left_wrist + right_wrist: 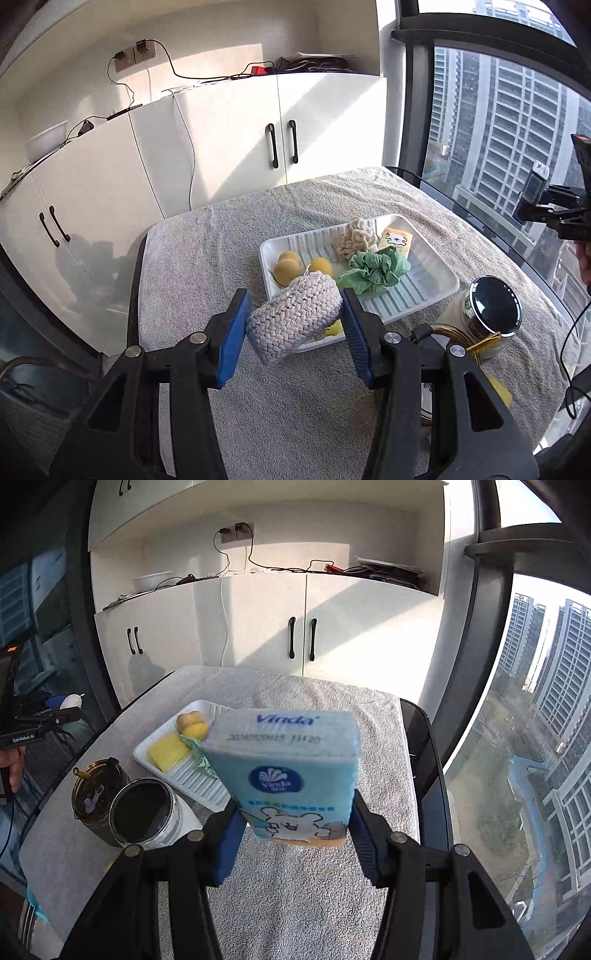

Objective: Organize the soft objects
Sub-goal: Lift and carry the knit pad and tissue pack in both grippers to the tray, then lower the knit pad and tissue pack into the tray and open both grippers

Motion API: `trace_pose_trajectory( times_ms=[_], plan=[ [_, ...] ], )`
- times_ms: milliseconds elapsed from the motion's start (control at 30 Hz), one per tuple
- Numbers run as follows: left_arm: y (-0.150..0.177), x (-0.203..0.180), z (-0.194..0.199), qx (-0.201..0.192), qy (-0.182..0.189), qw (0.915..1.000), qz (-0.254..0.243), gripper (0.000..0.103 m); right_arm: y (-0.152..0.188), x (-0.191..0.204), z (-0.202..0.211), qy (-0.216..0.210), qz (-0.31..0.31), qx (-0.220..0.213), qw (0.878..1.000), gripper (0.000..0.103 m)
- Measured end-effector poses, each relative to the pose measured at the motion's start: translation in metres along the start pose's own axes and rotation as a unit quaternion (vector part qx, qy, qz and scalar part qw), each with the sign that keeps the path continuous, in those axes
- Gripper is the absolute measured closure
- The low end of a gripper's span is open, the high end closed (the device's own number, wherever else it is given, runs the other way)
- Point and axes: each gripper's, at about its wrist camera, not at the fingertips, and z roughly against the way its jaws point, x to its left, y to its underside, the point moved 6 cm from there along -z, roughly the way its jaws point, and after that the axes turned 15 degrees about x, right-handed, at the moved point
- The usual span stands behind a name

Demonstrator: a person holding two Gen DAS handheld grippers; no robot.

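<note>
My left gripper (295, 325) is shut on a pale woven rope bundle (293, 319), held in the air above the near edge of the white tray (424, 295). In the tray lie round yellow sponges (290, 264), a cream knotted scrubber (356, 238), a green scrunchie (376, 271) and a yellow printed sponge (397, 242). My right gripper (295, 823) is shut on a light blue Vinda tissue pack (291, 775), lifted over the towel-covered table (332, 904). The pack hides much of the white tray (192, 779) in the right wrist view. The right gripper with the tissue pack (533, 188) also shows at the far right of the left wrist view.
A glass jar with a dark lid (491, 310) and a dark tumbler with a gold straw (98, 797) stand near the tray. White cabinets (229, 147) lie behind the table, a tall window (498, 129) to the right. A person's hand (13, 766) holds the left gripper.
</note>
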Motion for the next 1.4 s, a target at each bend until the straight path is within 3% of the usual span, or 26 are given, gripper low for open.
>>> trace_pose_trajectory(
  times_ms=[200, 367, 600, 933, 1300, 1400],
  plan=[
    [-0.045, 0.000, -0.057, 0.025, 0.015, 0.9994, -0.021, 0.056, -0.063, 0.005, -0.058, -0.030, 0.030, 0.035, 0.998, 0.047],
    [-0.070, -0.008, -0.105, 0.049, 0.038, 0.9976, -0.029, 0.056, -0.085, 0.019, -0.113, -0.058, 0.057, 0.084, 0.993, 0.047],
    [-0.089, -0.012, -0.154, 0.075, 0.042, 0.9958, -0.033, 0.056, -0.061, 0.043, -0.166, -0.073, 0.113, 0.148, 0.980, 0.047],
    [-0.086, -0.025, -0.194, 0.106, 0.035, 0.9927, -0.046, 0.055, -0.029, 0.065, -0.187, -0.083, 0.175, 0.187, 0.963, 0.047],
    [-0.082, -0.033, -0.209, 0.121, 0.034, 0.9907, -0.052, 0.050, -0.023, 0.068, -0.196, -0.076, 0.175, 0.192, 0.963, 0.046],
    [-0.084, -0.031, -0.207, 0.118, 0.039, 0.9912, -0.045, 0.040, -0.023, 0.069, -0.195, -0.077, 0.172, 0.188, 0.964, 0.045]
  ],
)
